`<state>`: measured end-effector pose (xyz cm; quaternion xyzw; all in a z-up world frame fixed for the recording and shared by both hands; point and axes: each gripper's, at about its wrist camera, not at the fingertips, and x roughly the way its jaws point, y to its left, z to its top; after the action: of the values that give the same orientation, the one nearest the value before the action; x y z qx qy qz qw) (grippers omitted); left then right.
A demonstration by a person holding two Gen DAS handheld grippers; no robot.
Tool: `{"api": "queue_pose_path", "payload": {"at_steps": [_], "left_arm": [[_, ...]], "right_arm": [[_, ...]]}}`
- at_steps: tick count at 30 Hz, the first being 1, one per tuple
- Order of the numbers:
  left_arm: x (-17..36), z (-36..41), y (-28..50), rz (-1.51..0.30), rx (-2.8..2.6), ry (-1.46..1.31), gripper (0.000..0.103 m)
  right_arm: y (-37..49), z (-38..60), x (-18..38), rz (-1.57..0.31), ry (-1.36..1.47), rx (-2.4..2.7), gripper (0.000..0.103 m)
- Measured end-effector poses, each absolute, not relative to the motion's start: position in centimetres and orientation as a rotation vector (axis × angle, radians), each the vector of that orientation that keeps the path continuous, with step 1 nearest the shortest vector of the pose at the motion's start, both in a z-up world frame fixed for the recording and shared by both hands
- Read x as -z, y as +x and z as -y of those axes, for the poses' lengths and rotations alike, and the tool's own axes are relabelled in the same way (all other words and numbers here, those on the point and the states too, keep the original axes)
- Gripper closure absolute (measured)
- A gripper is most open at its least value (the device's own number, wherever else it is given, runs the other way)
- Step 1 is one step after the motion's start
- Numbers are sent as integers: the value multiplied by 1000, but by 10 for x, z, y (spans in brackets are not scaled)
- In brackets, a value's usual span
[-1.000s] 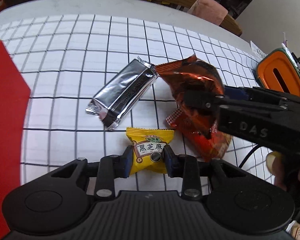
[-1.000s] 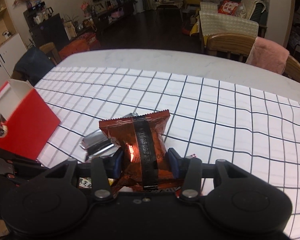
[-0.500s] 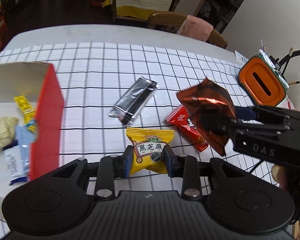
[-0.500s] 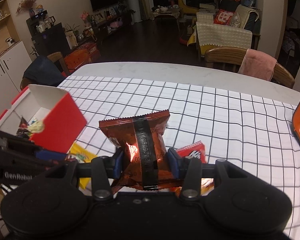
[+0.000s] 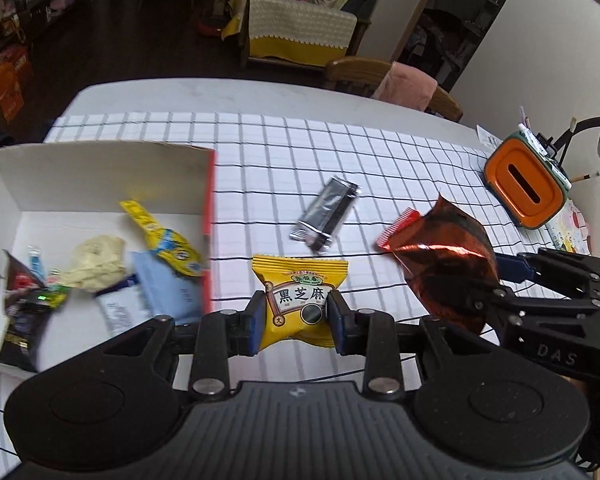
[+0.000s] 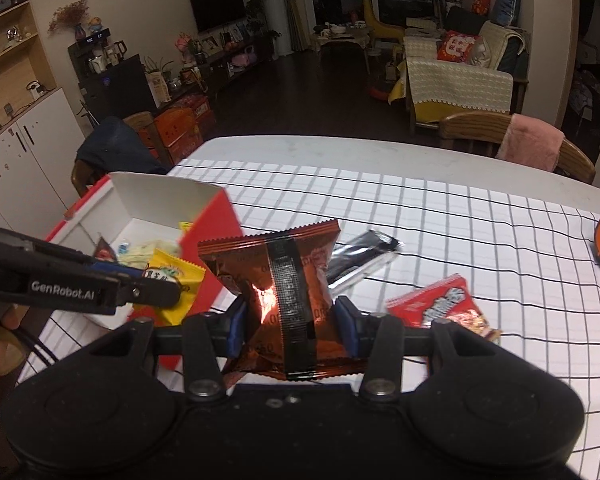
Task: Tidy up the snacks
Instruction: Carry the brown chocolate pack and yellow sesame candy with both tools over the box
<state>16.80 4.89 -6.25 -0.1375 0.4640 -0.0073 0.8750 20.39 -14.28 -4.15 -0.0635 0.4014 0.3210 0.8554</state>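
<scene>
My left gripper (image 5: 296, 322) pinches a light yellow packet (image 5: 299, 298) and my right gripper (image 6: 290, 322) a crinkly brown packet (image 6: 276, 276) mid-body, both raised beside the box (image 5: 100, 172), soft and slippery.

1. Yellow snack packet (image 5: 300, 302): printed with black characters; upright, clamped at its sides above the checked cloth.
2. Copper-brown foil packet (image 6: 284, 300): dark back seam facing the right camera; upright, pinched at both sides.
3. Silver-black bar (image 5: 326, 214): lying flat, diagonal on the cloth.
4. Red packet (image 6: 444, 304): flat, near the bar.
5. Red box (image 5: 100, 184): open, white inside; several snacks heaped within.
</scene>
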Motion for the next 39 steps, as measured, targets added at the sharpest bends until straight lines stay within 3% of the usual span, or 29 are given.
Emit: {"api": "queue_pose_path", "payload": {"at_steps": [22, 39], "left_arm": [[57, -196, 124, -937, -106, -280, 71], [98, -262, 129, -1019, -191, -191, 71]], "right_arm": [[155, 8, 39, -827, -193, -694, 59], [161, -91, 88, -872, -345, -712, 59]]}}
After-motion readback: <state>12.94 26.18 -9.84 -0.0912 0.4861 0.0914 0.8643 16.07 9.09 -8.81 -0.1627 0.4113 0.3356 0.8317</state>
